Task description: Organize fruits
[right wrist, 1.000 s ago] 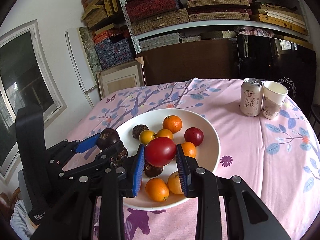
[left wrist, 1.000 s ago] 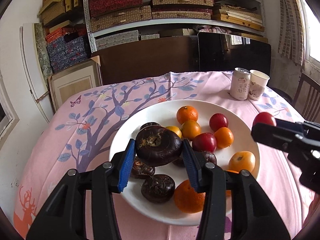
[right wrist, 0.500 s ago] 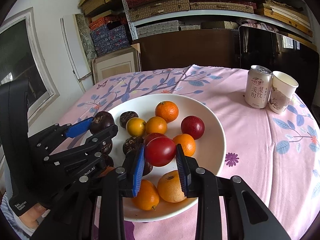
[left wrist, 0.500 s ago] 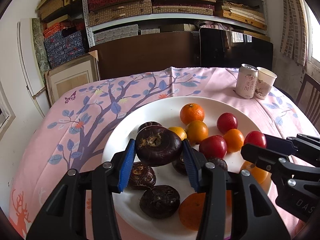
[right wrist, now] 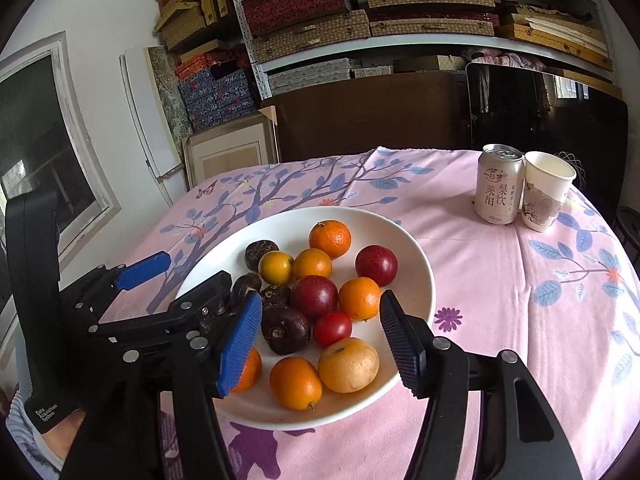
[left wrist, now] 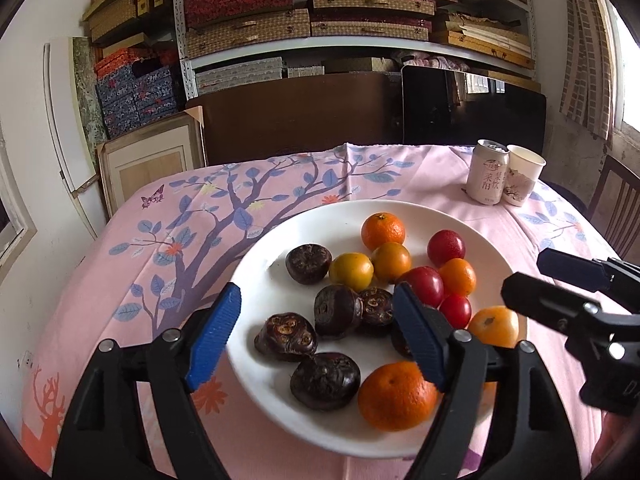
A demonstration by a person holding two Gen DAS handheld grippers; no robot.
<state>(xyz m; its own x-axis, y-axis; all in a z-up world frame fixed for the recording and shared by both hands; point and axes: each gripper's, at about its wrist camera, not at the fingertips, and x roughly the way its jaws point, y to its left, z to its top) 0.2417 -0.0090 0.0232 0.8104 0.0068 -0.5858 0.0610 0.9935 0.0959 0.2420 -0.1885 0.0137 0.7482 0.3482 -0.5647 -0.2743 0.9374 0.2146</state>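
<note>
Over plate (left wrist: 272,268) | left gripper (left wrist: 316,334) and right gripper (right wrist: 320,340) angled down, jaws opening, empty | left-gripper hand (right wrist: 60,432) only in right view

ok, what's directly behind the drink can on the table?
The paper cup stands to the right of the can, partly behind it and touching. Beyond them only pink tablecloth. The cup's left lower side is hidden by the can.

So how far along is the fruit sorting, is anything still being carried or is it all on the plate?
Done: every fruit in view lies on the white plate, the dark water chestnuts mostly on its left, oranges and red fruits to the right. In hand: nothing; the left tool and right tool are opening, pads clear of fruit. Left: oranges and red fruits remain intermixed.
</note>
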